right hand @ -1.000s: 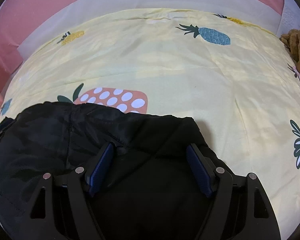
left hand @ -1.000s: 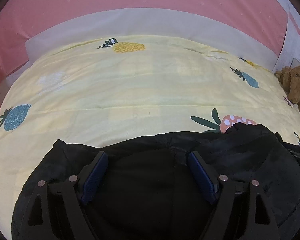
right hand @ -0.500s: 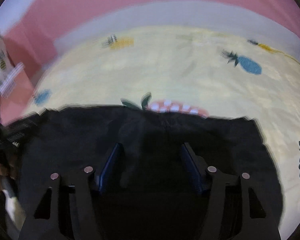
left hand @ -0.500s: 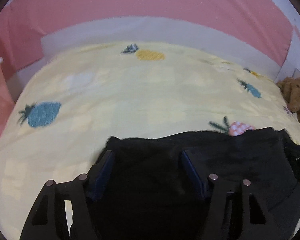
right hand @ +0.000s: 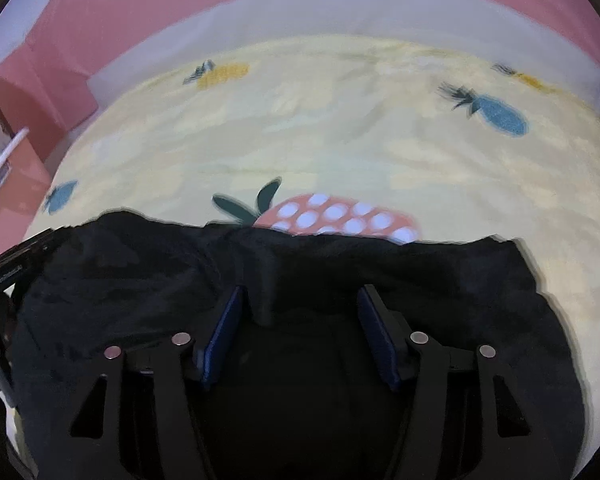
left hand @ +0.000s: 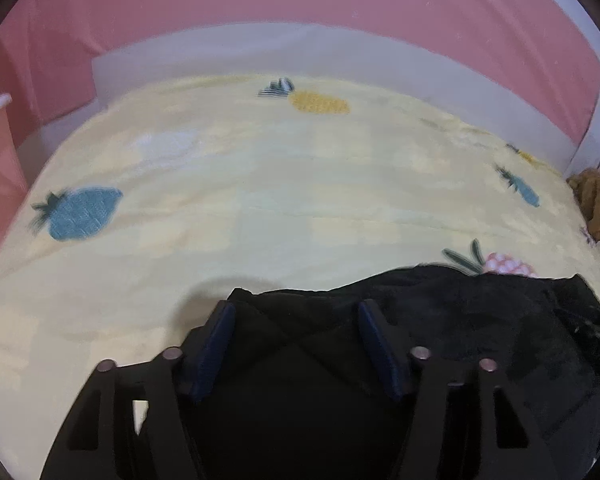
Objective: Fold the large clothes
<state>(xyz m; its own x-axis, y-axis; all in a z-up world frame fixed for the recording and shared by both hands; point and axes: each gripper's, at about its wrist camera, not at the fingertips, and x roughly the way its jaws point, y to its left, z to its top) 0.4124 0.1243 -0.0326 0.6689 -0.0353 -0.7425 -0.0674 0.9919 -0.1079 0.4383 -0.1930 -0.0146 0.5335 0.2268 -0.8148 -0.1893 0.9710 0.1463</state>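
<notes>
On the yellow bedspread point(left hand: 260, 200), black garment point(right hand: 420, 272) bunched between both grippers' fingers point(left hand: 216, 344), spread wide.

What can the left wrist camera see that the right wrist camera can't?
Only the left wrist view shows the brown plush toy clearly; in the right view it is just a brown sliver at the edge. Only the right wrist view shows the whole pink spotted pineapple print. Both share the yellow bedsheet, the black garment and open fingers: left gripper, right gripper.

Matt black cloth garment point(left hand: 460, 320) lies on a smooth, printed yellow cotton-like bedsheet point(left hand: 260, 200).
</notes>
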